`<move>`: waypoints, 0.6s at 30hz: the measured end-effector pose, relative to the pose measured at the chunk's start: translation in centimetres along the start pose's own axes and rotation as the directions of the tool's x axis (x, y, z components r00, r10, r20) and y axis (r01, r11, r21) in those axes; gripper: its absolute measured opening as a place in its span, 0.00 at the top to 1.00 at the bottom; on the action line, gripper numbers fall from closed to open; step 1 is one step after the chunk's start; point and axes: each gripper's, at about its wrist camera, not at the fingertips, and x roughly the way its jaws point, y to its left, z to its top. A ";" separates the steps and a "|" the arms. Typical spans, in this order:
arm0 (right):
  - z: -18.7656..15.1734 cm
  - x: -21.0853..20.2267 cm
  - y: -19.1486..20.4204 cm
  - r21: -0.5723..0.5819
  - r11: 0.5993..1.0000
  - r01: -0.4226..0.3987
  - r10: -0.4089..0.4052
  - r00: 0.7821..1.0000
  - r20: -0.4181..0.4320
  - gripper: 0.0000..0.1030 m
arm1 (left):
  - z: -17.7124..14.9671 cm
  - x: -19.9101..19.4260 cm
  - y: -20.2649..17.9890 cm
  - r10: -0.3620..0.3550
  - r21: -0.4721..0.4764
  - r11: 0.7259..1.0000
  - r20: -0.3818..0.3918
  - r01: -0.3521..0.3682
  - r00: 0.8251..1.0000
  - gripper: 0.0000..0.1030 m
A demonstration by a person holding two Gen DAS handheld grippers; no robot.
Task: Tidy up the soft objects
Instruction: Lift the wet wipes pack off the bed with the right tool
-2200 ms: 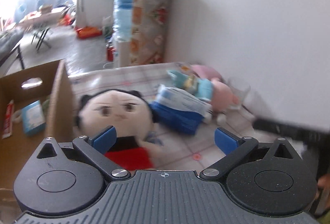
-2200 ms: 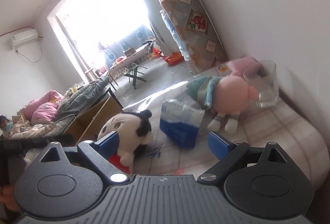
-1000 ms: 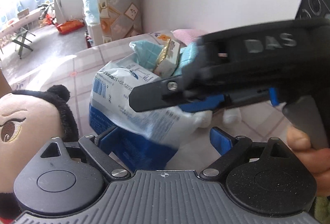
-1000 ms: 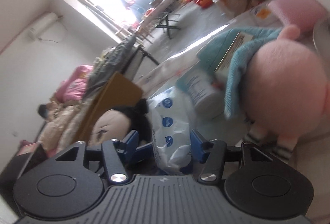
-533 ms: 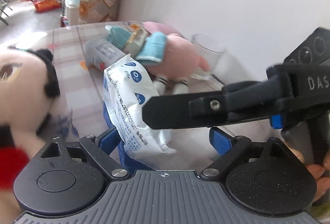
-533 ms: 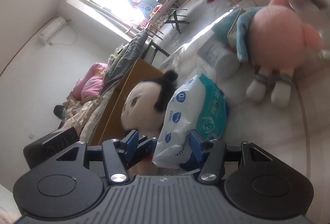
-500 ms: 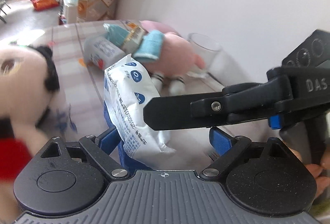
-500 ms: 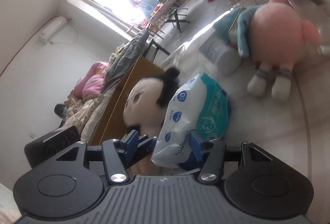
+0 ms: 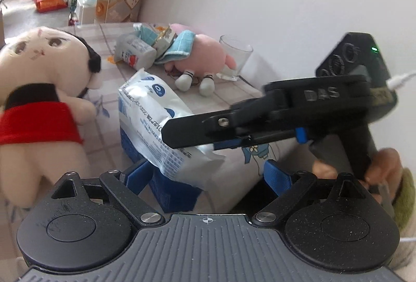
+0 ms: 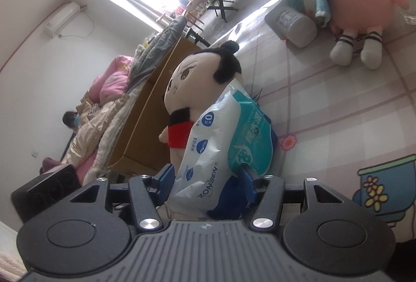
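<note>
A white, teal and dark-blue wipes pack [image 10: 221, 141] stands on edge between the pads of my right gripper [image 10: 208, 176], which is shut on it. In the left wrist view the same pack [image 9: 153, 110] hangs from the right gripper [image 9: 197, 133], which reaches in from the right with a hand [image 9: 384, 165] on its grip. My left gripper [image 9: 208, 174] is open wide just below, the pack's lower corner between its blue fingers. A doll with black hair and a red top [image 9: 39, 79] [image 10: 197, 74] stands just left of the pack. Further back lies a pink plush [image 9: 205, 56] [image 10: 358, 1].
A grey can [image 10: 293, 19] and a clear glass [image 9: 234, 56] lie by the pink plush near the white wall. A cardboard box [image 10: 145, 120] stands beyond the doll at the checked table's left edge. Bedding and a person are further left.
The right gripper has drawn the wipes pack back from the pink plush toward the table's near edge. The left view has swung right, so the doll now stands at the far left.
</note>
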 end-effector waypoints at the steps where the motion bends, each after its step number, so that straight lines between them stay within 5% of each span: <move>1: 0.0 0.1 0.2 -0.004 1.000 0.003 -0.003 1.000 -0.001 0.44 | -0.1 -0.5 0.0 0.007 0.010 1.000 0.007 -0.008 1.000 0.10; 6: 0.0 0.3 0.4 0.013 1.000 -0.026 0.026 1.000 0.003 0.44 | 0.3 -2.1 0.7 0.066 0.010 0.998 0.062 -0.067 0.996 0.09; 11: 0.5 -1.8 -0.7 0.087 0.993 -0.075 0.066 0.992 0.106 0.44 | 2.2 -1.1 1.4 0.123 -0.008 0.992 0.055 -0.123 0.991 0.13; 18: -0.2 -4.4 -2.2 0.140 0.987 -0.073 0.044 0.979 0.198 0.43 | 4.2 2.6 2.3 0.275 -0.042 0.959 -0.097 -0.280 0.956 0.56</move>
